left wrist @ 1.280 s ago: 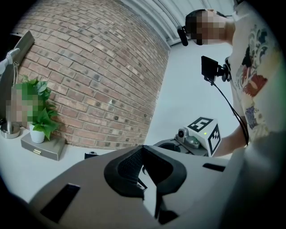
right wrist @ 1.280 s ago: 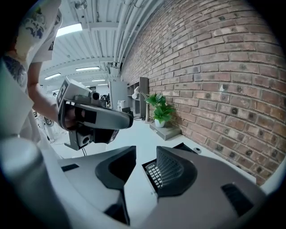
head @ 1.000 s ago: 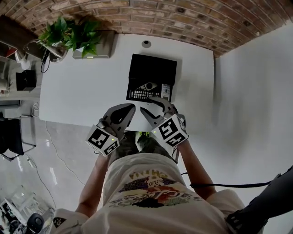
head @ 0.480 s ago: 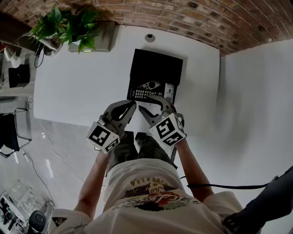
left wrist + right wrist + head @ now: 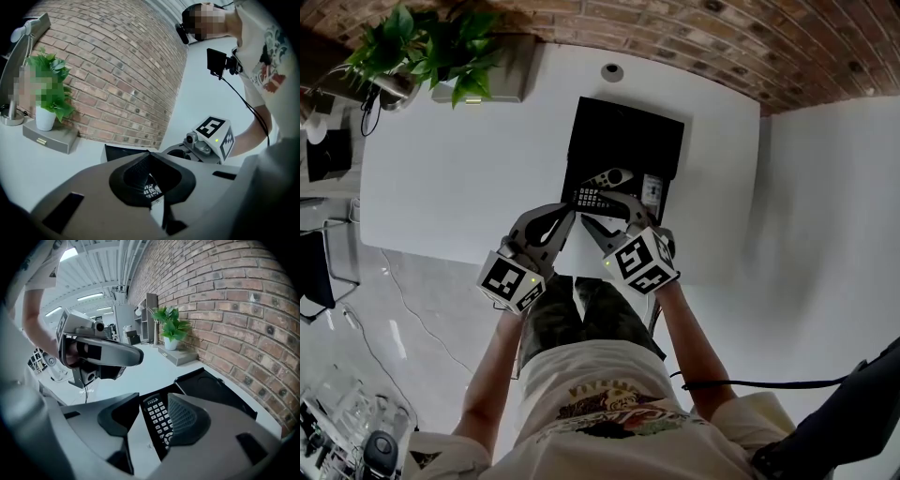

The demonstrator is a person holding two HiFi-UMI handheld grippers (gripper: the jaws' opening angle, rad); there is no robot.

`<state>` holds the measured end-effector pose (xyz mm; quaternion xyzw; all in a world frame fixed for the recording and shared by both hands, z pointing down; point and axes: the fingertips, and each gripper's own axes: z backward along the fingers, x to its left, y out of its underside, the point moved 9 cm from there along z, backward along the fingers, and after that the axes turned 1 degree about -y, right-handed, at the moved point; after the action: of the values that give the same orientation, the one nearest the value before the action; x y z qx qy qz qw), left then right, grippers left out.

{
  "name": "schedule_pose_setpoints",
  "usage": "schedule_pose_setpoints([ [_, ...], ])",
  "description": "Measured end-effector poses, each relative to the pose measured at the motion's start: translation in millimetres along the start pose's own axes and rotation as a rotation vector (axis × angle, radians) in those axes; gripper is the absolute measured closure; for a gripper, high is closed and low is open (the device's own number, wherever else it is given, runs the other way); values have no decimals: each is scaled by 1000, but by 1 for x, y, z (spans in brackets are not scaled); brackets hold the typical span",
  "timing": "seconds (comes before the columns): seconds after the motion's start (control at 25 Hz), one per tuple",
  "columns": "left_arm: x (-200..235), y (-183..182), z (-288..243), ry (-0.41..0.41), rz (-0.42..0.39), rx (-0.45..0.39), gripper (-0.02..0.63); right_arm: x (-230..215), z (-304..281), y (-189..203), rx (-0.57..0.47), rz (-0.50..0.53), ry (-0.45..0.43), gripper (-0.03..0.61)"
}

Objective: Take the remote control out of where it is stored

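A potted plant (image 5: 431,42) stands on a grey box (image 5: 499,86) at the white table's (image 5: 459,178) far left corner (brick wall (image 5: 694,28) beyond the table).

We see a rough, matt wall of red-brown brick (image 5: 675,37) at the far edge of a smooth white table top (image 5: 459,178) with a dull finish, and near us a pale floor (image 5: 422,319) glossy enough to show reflections. The shallow black tray (image 5: 628,141) looks like matt plastic, and the black remote control with pale keys (image 5: 157,418) in it like slightly shinier plastic. Far left, the white plant pot (image 5: 45,119) is smooth, the grey box (image 5: 50,136) under it is matt, and the cream printed T-shirt (image 5: 609,403) is soft cloth.
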<state>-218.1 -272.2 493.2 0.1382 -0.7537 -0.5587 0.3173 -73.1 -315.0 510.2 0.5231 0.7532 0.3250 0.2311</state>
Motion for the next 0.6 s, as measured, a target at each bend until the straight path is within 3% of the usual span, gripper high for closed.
schedule_pose_setpoints([
  [0.6, 21, 23, -1, -16, 48, 4, 611, -10, -42, 14, 96, 44, -94, 301],
])
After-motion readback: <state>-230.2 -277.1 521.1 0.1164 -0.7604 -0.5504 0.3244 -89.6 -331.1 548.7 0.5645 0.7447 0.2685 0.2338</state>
